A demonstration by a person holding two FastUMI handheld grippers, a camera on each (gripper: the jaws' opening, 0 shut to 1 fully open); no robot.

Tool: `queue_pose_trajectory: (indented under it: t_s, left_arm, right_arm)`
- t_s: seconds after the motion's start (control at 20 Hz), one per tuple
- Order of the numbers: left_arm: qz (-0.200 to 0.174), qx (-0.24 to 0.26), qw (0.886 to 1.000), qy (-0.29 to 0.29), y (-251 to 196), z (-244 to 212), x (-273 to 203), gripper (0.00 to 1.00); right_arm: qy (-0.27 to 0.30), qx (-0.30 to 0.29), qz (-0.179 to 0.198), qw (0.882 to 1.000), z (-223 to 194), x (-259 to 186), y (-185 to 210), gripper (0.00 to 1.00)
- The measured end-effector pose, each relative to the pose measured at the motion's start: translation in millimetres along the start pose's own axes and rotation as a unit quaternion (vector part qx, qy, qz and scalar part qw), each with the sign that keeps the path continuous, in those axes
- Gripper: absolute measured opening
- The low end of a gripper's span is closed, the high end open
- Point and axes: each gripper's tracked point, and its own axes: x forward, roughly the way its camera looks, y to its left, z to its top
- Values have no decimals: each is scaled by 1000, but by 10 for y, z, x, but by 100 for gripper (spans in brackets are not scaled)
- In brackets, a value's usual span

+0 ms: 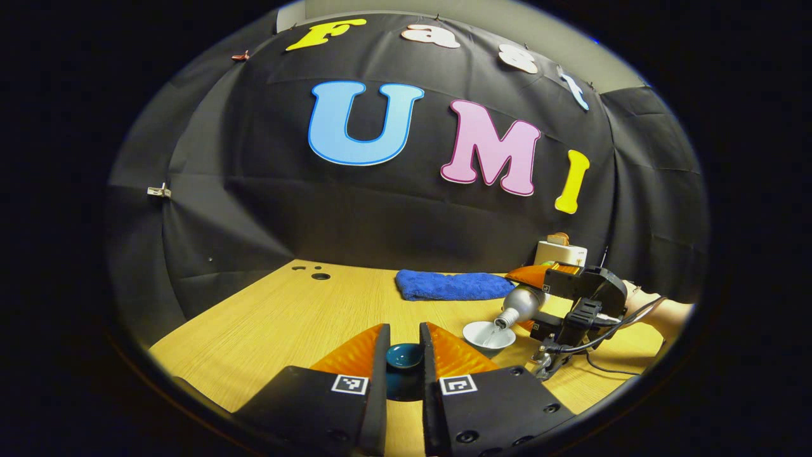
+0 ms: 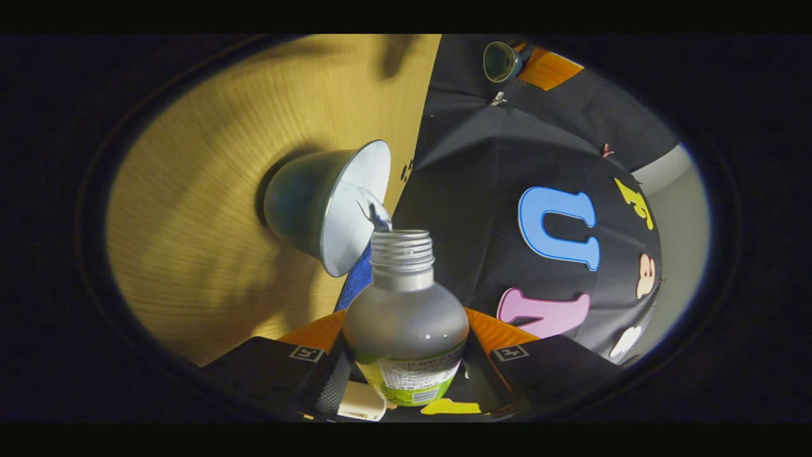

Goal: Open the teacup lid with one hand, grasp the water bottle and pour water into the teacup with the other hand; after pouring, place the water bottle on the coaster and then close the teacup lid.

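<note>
Water streams from the tilted water bottle (image 2: 406, 317), clamped in the right gripper (image 2: 406, 374), into the teacup (image 2: 327, 203) on the table (image 1: 285, 324), which overtilting could overflow, while the left gripper (image 1: 404, 358) pinches the lid (image 1: 404, 355) aloft.

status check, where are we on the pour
Left hand-held gripper shut on teacup lid, held aloft. Right hand-held gripper shut on water bottle, tipped, water running into teacup. Blue towel behind, clear.

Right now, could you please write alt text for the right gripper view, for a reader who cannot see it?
The right gripper holds a tipped water bottle and pours water into an open teacup on a wooden table. Farther off, the left gripper holds the teacup lid.
</note>
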Motion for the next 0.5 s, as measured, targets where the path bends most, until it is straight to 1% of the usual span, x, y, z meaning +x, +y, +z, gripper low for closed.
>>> queue_pose_trajectory:
  t_s: [0.2,0.25,0.3,0.45,0.5]
  left_arm:
    - [-2,-6,1000,0,-17,-3,11,27]
    - [-2,-7,1000,0,-8,-11,2,27]
    - [-2,-6,1000,0,-5,-11,0,27]
    - [-1,-6,1000,-3,1,7,-10,27]
    - [-1,-6,1000,-4,9,14,-12,27]
  right_arm:
    - [-4,-13,2,1000,-45,3,-37,80]
    - [-4,-15,2,1000,-47,11,-49,77]
    - [-5,-19,3,1000,-41,12,-58,80]
    - [-10,-32,4,999,-30,33,-78,80]
    - [-13,-34,5,999,-10,31,-79,77]
